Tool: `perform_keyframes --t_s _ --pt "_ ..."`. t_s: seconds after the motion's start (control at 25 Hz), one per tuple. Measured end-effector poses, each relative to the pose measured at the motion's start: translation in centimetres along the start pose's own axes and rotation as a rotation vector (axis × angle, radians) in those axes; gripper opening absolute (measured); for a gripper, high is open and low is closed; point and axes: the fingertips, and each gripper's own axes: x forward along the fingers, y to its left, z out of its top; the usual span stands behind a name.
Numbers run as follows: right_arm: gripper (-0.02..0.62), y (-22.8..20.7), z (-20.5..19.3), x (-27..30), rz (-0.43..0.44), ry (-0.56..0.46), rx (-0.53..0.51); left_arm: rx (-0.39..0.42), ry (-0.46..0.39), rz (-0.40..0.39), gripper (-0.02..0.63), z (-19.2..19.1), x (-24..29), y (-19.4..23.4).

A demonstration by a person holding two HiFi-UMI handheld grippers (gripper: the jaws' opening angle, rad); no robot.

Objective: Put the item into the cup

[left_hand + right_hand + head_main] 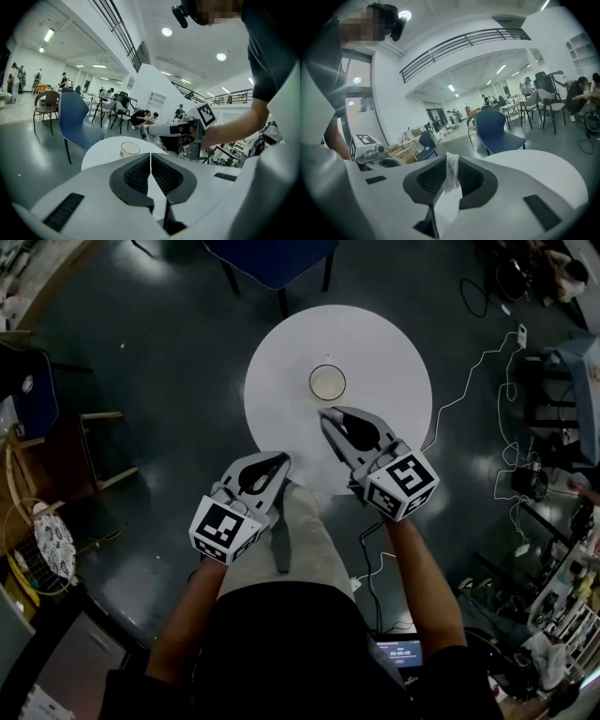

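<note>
White table (403, 343), cup (327, 382) centred — your right gripper (325, 414) pinches the item (451, 178) just short of it, left gripper (278, 461) pressed together, empty — next: carry fwd over cup mouth.

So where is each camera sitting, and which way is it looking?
Head view: on the person's head, looking steeply down at the round table and cup; both forearms, left gripper and right gripper show.
Left gripper view: on the left gripper, looking along its shut fingers toward the cup; the right gripper and arm show.
Right gripper view: on the right gripper, facing a blue chair past fingers pinching a white scrap; the left gripper shows.
Shared: head and left gripper views both show the cup.
</note>
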Motion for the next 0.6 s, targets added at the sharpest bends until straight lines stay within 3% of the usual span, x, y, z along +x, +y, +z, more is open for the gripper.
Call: perform_keyframes --t_s 0.36,0.6 --pt "0.075 -5.6 -0.1 3.0 -0.114 0.098 -0.158 -0.018 0.022 0.022 0.017 -0.6 0.5 0.8" --pt "0.075 -7.8 -1.3 5.3 -0.157 0.152 -0.186 -0.052 0.043 0.05 0.017 -1.6 0.5 1.9"
